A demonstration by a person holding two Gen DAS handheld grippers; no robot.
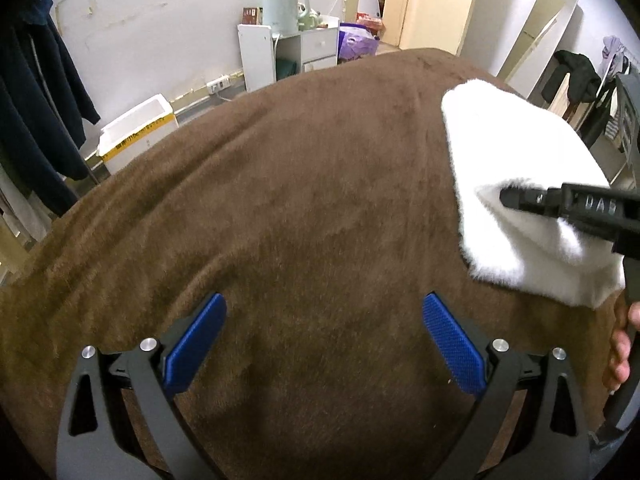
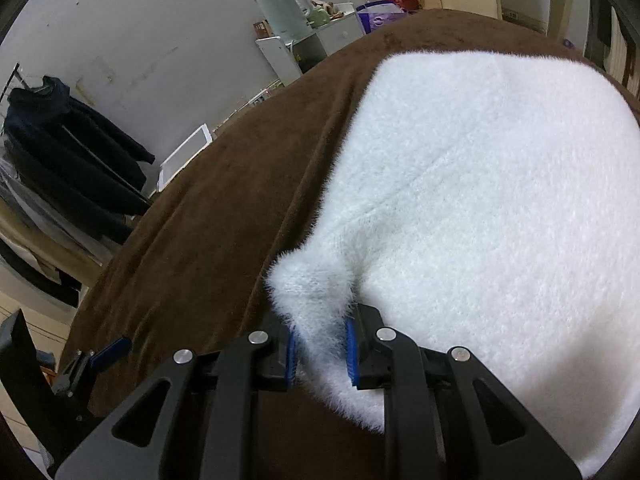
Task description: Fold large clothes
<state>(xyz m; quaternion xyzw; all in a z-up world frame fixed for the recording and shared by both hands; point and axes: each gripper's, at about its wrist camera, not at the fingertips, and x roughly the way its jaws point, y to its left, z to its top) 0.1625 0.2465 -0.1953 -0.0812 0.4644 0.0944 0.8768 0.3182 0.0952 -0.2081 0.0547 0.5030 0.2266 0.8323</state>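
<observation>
- My right gripper (image 2: 320, 354) pinches a fluffy fold of the white sweater (image 2: 480, 184) — near the brown blanket's (image 2: 208, 216) right edge.
- My left gripper (image 1: 324, 344) hangs wide open, empty, above bare blanket.

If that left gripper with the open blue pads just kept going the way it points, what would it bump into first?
Most likely the brown blanket. The left gripper is open and empty, angled down at bare blanket, with the white garment off to its right. Depth is hard to judge.

Beyond your brown fleece blanket (image 1: 280, 200) stands a pale green plastic kettle (image 1: 285, 7) on a white cabinet (image 1: 280, 54), and dark navy garments (image 2: 72, 148) hang at your left.
</observation>
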